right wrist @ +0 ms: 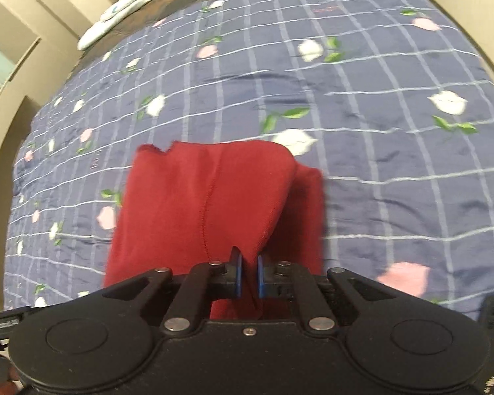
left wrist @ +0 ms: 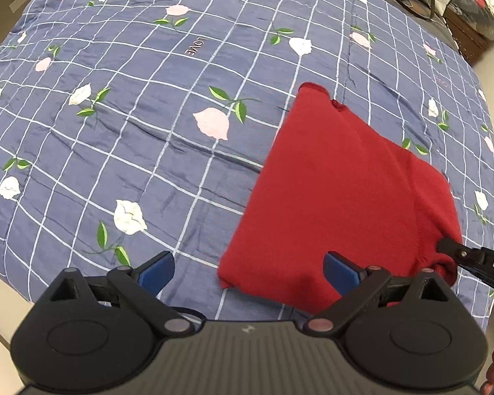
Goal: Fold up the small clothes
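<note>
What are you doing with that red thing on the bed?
A person is folding a small red garment on a blue flowered bedspread, using a handheld gripper in each hand. The right gripper is pinched shut on one edge of the garment, lifting it into a fold. The left gripper is open beside the garment's near corner, holding nothing.

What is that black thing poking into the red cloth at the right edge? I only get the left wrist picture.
Observer: That is the right gripper. Its own camera shows its blue fingers shut on a fold of the red garment.
Operator: Is the cloth lying flat there?
Observer: No. A flap rises from the bedspread into the jaws, with a second layer showing beneath it on the right.
Operator: And my gripper?
Observer: The left gripper is open and holds nothing.
</note>
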{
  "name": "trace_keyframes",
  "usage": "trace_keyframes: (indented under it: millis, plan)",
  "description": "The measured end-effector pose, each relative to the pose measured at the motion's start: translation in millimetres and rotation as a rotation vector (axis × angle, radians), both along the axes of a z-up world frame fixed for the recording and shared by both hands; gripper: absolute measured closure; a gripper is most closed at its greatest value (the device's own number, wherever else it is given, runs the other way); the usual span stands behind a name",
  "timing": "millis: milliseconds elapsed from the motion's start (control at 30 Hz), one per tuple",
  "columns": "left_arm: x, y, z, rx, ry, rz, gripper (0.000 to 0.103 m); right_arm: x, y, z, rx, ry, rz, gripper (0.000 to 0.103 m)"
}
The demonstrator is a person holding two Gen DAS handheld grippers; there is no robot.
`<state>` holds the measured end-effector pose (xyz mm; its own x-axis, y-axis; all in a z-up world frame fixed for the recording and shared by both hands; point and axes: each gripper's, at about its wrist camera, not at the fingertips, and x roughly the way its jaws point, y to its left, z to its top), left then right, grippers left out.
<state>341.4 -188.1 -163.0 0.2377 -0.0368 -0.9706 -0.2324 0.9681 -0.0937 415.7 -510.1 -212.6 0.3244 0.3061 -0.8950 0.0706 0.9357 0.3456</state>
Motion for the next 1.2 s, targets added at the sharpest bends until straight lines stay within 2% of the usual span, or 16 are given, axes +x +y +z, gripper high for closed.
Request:
trace_keyframes:
  millis: [133, 400, 600, 800, 967, 1067, 1100, 1133, 1200]
  plan:
    - [-3, -3, -1, 0.003, 0.007, -0.011, 0.004, -5, -15, -10, 0.013, 0.035, -0.053, 0.094]
    - [-9, -6, -2, 0.017, 0.023, -0.011, 0.004, -9, -7, -25, -0.031, 0.078, -0.027, 0.091]
    - [-13, -6, -2, 0.029, 0.030, -0.006, 0.004, -14, -13, -34, -0.042, 0.111, -0.050, 0.087]
    - [-14, -7, -3, 0.033, 0.038, -0.005, 0.004, -21, -23, -41, -0.043, 0.140, -0.082, 0.079]
    - [-12, -12, -4, 0.034, 0.044, -0.018, 0.004, -23, -28, -40, -0.052, 0.147, -0.098, 0.064]
    - [-11, -16, -4, 0.037, 0.041, -0.030, 0.004, -24, -31, -41, -0.041, 0.159, -0.113, 0.041]
    - [-11, -17, -4, 0.038, 0.040, -0.033, 0.004, -24, -32, -41, -0.028, 0.161, -0.125, 0.031]
    - [-10, -17, -4, 0.040, 0.039, -0.035, 0.004, -25, -33, -42, -0.009, 0.166, -0.138, 0.025]
    - [-10, -18, -4, 0.040, 0.040, -0.038, 0.004, -26, -35, -44, 0.020, 0.177, -0.156, 0.019]
